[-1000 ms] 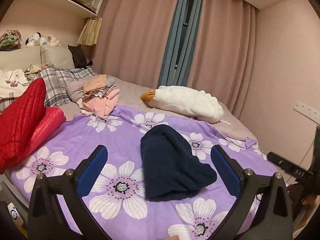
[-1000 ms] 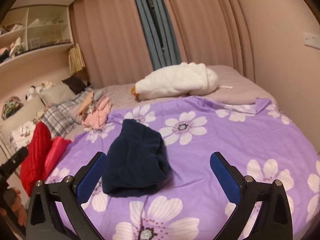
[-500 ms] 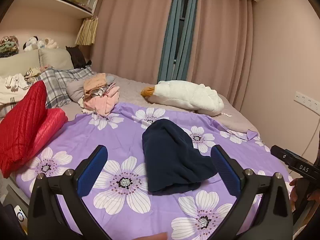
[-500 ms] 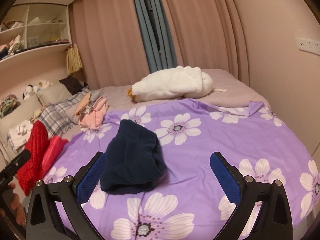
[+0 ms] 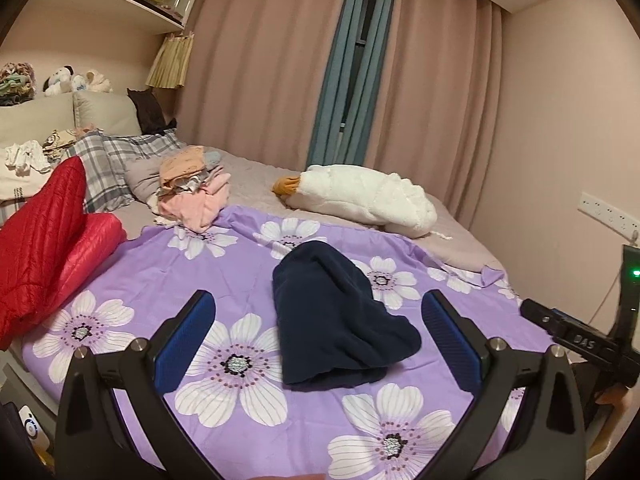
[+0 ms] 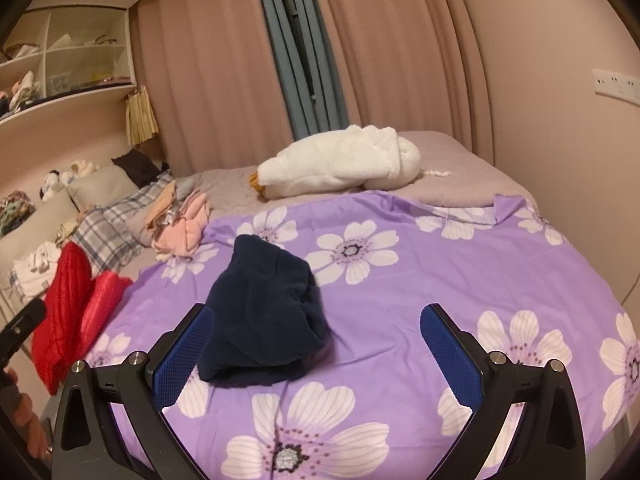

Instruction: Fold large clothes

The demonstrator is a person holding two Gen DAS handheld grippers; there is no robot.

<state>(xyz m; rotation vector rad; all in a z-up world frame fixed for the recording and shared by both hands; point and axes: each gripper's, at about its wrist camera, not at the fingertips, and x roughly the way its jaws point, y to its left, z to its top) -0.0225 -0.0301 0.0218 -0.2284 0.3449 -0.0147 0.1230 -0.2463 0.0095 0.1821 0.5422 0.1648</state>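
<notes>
A dark navy garment lies bunched in a folded heap on the purple flowered sheet. My left gripper is open, held back from the bed's near edge, and the garment shows between its blue pads with nothing gripped. In the right wrist view my right gripper is open too, with the garment by its left pad. The right gripper's body shows at the right edge of the left wrist view.
A red quilted jacket lies at the bed's left edge. A pile of pink and peach clothes sits behind the sheet. A white goose plush lies farther back. Plaid pillows, curtains and a wall with sockets surround the bed.
Both grippers have drawn back and risen from the bed, so more of the sheet shows. The navy garment lies still. Both grippers stay open.
</notes>
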